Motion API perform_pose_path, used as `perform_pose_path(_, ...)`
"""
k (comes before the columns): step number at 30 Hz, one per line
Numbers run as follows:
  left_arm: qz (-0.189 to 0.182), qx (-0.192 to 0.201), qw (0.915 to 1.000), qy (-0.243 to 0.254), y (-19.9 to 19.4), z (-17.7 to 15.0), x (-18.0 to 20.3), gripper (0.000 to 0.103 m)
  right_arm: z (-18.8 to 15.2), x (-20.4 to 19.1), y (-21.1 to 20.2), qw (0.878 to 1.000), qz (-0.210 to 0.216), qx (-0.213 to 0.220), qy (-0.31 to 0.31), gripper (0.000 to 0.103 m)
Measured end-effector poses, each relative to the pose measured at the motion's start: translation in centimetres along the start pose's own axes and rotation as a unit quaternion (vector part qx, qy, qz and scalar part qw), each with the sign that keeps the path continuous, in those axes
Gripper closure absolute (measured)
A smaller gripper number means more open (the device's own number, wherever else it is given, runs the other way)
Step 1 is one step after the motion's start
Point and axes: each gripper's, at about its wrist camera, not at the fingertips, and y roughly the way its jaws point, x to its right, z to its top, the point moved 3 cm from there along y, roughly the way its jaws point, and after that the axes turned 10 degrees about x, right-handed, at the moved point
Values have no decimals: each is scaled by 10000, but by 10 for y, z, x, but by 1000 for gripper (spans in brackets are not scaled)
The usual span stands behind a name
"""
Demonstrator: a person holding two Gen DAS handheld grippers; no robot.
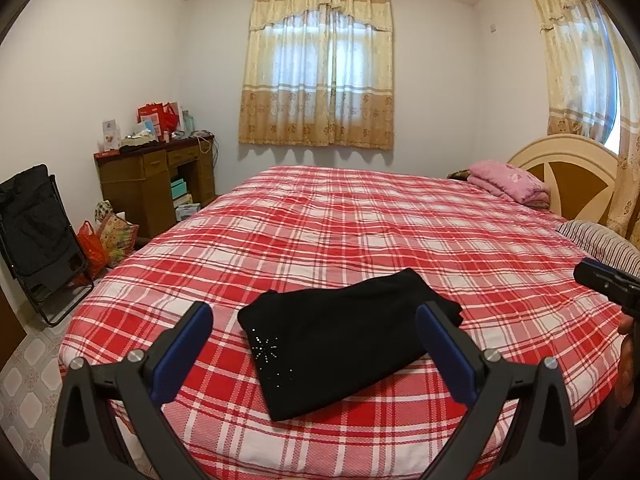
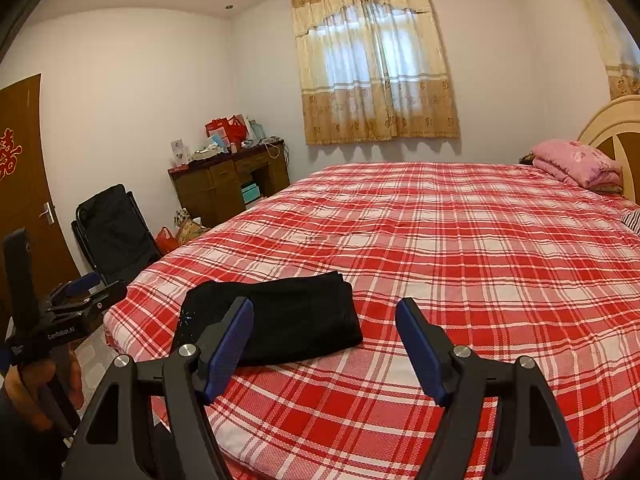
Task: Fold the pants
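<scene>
Folded black pants (image 1: 340, 340) are seen on the plaid bed (image 1: 400, 232), at twelve o'clock from the left gripper (image 1: 316, 336); both it and the right gripper (image 2: 324, 340) are held wide apart, empty.

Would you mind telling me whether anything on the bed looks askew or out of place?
Nothing stands out. The black pants lie folded in a compact bundle near the bed's front edge, slightly angled to the plaid, with both grippers open and clear of them.
</scene>
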Motion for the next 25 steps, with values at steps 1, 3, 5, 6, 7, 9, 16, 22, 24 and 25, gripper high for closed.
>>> perform_pose_path(1,19,1,10000,2,0,0,1,0,0,0,1,10000,-2,-8,-9,28)
perform_pose_path(3,42,-17,10000,-21,0,-1,0,0,-1,0,1,10000,-5,-15,-16,28)
perform_pose_path(5,45,-18,10000,-43,1,-1,0,0,-2,0,1,10000,1,-20,-19,28)
perform_pose_path(6,45,-19,10000,-57,1,-2,0,0,-2,0,1,10000,-4,-20,-20,28)
perform_pose_path(7,47,-23,10000,-75,1,-2,0,0,-2,0,1,10000,-4,-20,-24,28)
perform_pose_path(9,38,-40,9999,-84,2,-3,-1,0,-2,0,1,10000,-1,-19,-25,28)
perform_pose_path(16,121,12,9999,-114,1,-4,-3,0,-4,-1,1,10000,29,-40,-72,28)
perform_pose_path(22,152,61,9997,-165,3,-8,-6,0,-9,-3,3,9999,30,-88,-85,28)
perform_pose_path(24,141,19,9997,-183,6,-10,-6,0,-9,-3,4,9999,27,-95,-99,28)
perform_pose_path(25,145,4,9997,-178,6,-11,-6,0,-10,-2,5,9999,24,-103,-105,28)
